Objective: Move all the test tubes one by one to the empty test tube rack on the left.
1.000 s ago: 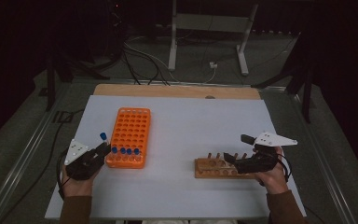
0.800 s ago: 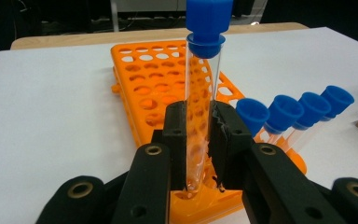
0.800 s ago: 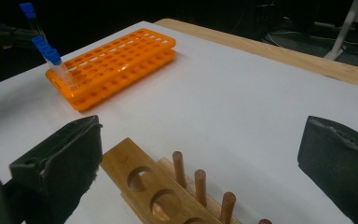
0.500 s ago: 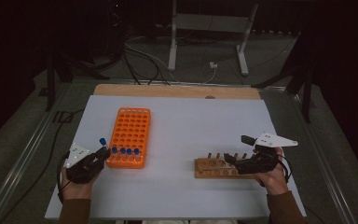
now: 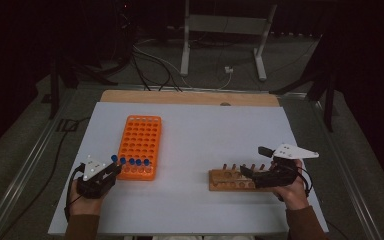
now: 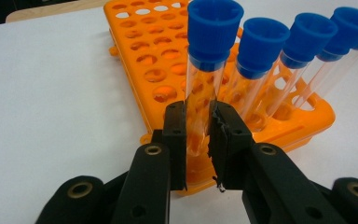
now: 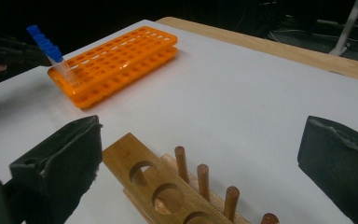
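The left gripper [image 6: 198, 135] is clamped on a blue-capped tube [image 6: 204, 70] standing in the orange rack [image 6: 140, 60]; the right gripper [image 7: 196, 154] hangs wide apart over the wooden stand [image 7: 158, 186]

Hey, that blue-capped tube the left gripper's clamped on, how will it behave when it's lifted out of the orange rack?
The tube looks thin, clear and smooth, so probably light and slippery. Left gripper pinches low, so the capped top may tilt. Round body would likely roll if dropped.
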Motion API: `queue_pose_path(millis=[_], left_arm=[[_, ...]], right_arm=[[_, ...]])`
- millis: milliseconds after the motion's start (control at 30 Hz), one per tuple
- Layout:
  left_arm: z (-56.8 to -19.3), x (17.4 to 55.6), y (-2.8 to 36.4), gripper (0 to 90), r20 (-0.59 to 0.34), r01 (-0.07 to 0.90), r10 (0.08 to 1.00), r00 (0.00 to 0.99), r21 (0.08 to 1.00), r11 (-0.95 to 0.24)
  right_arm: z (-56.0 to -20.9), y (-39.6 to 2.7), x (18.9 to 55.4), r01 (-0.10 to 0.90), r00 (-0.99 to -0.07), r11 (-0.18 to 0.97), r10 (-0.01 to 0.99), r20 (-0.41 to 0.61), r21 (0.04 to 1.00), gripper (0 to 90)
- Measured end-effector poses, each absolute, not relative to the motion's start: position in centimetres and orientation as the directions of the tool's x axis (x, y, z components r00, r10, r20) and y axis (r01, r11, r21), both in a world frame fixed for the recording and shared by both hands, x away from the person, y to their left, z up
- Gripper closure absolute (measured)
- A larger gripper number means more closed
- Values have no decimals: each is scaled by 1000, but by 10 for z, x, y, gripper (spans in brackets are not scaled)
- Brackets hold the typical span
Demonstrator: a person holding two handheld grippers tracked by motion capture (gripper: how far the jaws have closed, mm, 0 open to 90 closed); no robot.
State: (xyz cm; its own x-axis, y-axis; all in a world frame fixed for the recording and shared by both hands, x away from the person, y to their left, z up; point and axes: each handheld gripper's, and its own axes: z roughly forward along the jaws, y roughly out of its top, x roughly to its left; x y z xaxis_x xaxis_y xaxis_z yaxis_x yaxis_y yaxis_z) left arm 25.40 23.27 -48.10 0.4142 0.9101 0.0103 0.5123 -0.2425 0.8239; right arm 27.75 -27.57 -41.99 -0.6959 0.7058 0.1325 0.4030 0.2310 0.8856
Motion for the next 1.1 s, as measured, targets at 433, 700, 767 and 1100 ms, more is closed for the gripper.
queue_pose_path(millis=[433, 700, 767, 1100], left_arm=[[-486, 257, 230, 783, 24, 542, 909, 416, 796, -269], [-487, 257, 231, 776, 7, 545, 910, 415, 799, -255], [-486, 256, 232, 774, 6, 545, 911, 413, 799, -253], [-479, 251, 235, 717, -25, 515, 907, 421, 830, -216]], right_arm=[[-422, -275, 277, 407, -698, 230, 702, 139, 884, 0], [-423, -276, 277, 407, -698, 228, 703, 140, 885, 0], [-423, -276, 277, 406, -698, 227, 702, 140, 885, 0], [-422, -277, 277, 406, -694, 225, 706, 139, 886, 0]])
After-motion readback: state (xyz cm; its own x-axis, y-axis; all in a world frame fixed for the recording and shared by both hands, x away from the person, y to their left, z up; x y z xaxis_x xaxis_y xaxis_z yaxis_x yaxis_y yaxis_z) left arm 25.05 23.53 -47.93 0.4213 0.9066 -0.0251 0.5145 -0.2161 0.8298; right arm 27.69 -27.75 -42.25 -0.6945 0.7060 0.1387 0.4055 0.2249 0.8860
